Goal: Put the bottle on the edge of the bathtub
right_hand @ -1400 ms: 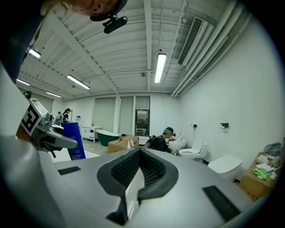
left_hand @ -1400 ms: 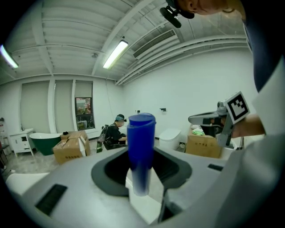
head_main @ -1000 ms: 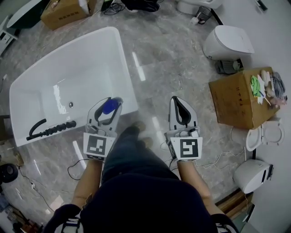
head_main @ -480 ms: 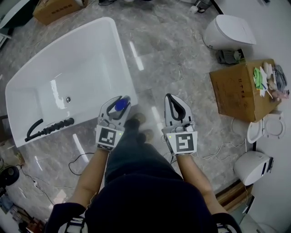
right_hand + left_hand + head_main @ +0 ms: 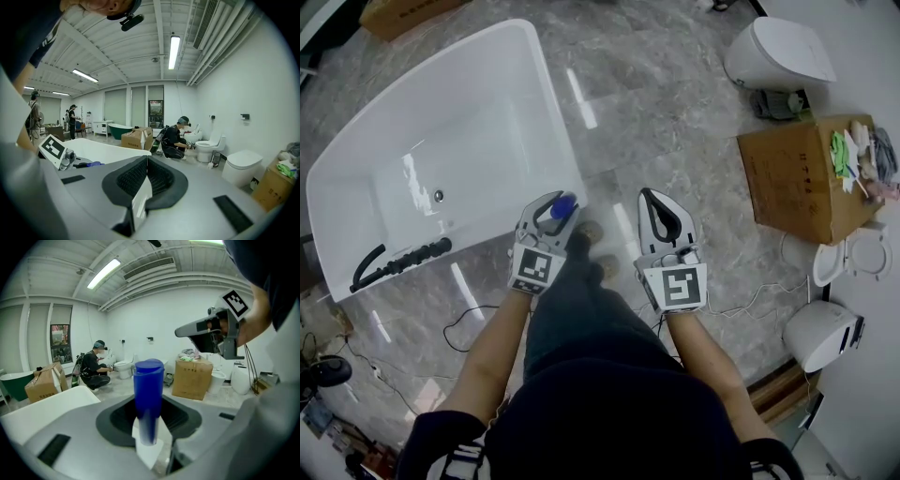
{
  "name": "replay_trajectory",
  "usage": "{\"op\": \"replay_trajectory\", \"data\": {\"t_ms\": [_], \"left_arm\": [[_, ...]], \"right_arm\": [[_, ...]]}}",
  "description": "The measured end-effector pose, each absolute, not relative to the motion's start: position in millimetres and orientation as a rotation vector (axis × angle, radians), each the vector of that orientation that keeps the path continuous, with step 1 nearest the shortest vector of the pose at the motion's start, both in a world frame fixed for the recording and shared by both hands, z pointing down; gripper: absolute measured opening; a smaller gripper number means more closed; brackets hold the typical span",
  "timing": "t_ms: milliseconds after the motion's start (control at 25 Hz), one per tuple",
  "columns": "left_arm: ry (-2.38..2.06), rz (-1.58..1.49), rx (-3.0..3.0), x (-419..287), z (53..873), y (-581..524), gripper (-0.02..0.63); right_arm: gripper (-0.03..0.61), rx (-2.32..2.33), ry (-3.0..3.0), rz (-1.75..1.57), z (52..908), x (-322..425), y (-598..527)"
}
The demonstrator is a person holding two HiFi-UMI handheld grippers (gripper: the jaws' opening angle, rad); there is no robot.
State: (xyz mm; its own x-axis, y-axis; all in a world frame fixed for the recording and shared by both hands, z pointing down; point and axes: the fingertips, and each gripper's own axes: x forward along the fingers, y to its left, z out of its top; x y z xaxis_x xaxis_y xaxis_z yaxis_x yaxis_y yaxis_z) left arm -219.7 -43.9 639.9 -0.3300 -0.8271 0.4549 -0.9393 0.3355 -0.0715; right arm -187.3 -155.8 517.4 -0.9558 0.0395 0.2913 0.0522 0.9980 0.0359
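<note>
A blue bottle [image 5: 562, 208] [image 5: 148, 399] stands upright between the jaws of my left gripper [image 5: 553, 212] [image 5: 150, 439], which is shut on it. It hangs just off the near right corner of the white bathtub [image 5: 546, 112], over the floor beside the rim. The tub's rim [image 5: 51, 404] shows at the left of the left gripper view. My right gripper [image 5: 664, 214] [image 5: 140, 197] is shut and holds nothing, to the right of the left one above the marble floor.
A black hand shower [image 5: 394, 261] lies on the tub's near rim. A cardboard box [image 5: 797, 178] and toilets [image 5: 778, 56] stand to the right. Cables [image 5: 469, 323] run on the floor. A person crouches by a toilet [image 5: 176, 138] in the distance.
Both grippers have drifted right and slightly away from the tub's inside; the bottle, once over the tub's near corner, now hangs just outside the rim. The grip is unchanged.
</note>
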Motion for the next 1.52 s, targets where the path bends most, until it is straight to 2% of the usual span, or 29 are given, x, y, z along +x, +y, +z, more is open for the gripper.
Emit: {"op": "replay_trajectory", "data": {"t_ms": [760, 1520], "left_arm": [[-2.127, 0.515, 1.543, -224, 734, -37, 0.15], [-2.068, 0.502, 1.605, -226, 754, -50, 0.15]], "right_arm": [[0.017, -0.114, -2.759, -0.06, 552, -190, -141], [0.017, -0.091, -2.72, -0.058, 565, -192, -136]]}}
